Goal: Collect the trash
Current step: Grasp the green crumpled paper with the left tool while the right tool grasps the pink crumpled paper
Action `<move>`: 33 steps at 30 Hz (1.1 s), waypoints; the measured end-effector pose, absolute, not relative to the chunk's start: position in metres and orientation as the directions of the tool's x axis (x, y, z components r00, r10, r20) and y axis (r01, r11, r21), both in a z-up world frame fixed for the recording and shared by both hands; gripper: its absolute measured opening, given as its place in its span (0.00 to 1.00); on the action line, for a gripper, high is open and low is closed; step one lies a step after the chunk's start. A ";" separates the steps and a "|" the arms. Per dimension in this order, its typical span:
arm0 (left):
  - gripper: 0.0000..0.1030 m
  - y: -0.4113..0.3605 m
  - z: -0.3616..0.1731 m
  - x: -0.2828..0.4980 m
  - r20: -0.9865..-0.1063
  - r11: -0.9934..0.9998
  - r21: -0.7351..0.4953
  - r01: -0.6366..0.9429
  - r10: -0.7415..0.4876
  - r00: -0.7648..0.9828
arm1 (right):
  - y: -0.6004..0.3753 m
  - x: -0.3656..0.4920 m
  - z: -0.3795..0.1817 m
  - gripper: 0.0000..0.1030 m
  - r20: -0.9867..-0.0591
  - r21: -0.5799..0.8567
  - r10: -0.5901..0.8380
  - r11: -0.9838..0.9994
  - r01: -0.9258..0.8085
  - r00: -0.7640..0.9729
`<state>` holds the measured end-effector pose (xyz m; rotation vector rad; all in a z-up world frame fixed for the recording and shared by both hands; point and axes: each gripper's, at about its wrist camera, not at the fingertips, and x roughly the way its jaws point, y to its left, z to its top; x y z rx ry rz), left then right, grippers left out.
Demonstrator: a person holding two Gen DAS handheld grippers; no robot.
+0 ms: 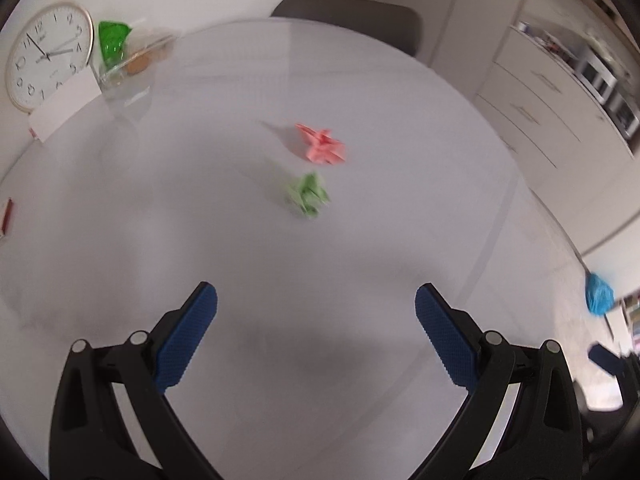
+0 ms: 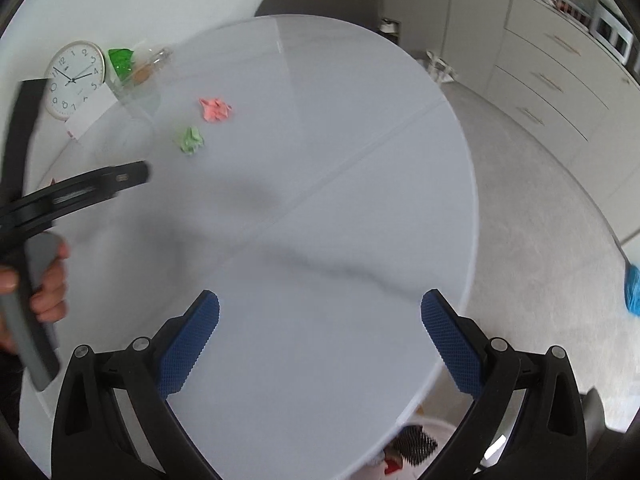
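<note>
The green wad sits about mid-table with the pink wad just beyond it, apart from each other, and from the left gripper both lie pretty much straight ahead, a touch right of center, with bare table in between. The left one is clearly nearer; from the right gripper the wads are well off to the far left, so I'd guess left goes first, green wad being closest. Both grippers are spread wide with nothing between the pads, and neither crumpled wad has any real long axis to line up on.
</note>
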<state>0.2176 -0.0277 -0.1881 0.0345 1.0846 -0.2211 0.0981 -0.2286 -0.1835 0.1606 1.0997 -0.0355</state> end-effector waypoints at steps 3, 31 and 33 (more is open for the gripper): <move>0.91 -0.032 -0.212 0.256 -0.890 0.984 -0.067 0.168 -0.135 0.436 | -0.221 0.121 -0.188 0.97 -0.890 0.100 0.047 0.991 0.093 0.454; 0.30 -0.022 -0.228 0.293 -0.896 0.995 -0.061 0.078 -0.089 0.436 | -0.196 0.204 -0.196 0.97 -0.879 0.108 0.112 0.994 -0.036 0.463; 0.30 -0.013 -0.220 0.284 -0.894 0.996 -0.055 0.067 -0.079 0.441 | -0.186 0.227 -0.197 0.97 -0.877 0.104 0.126 0.992 -0.072 0.465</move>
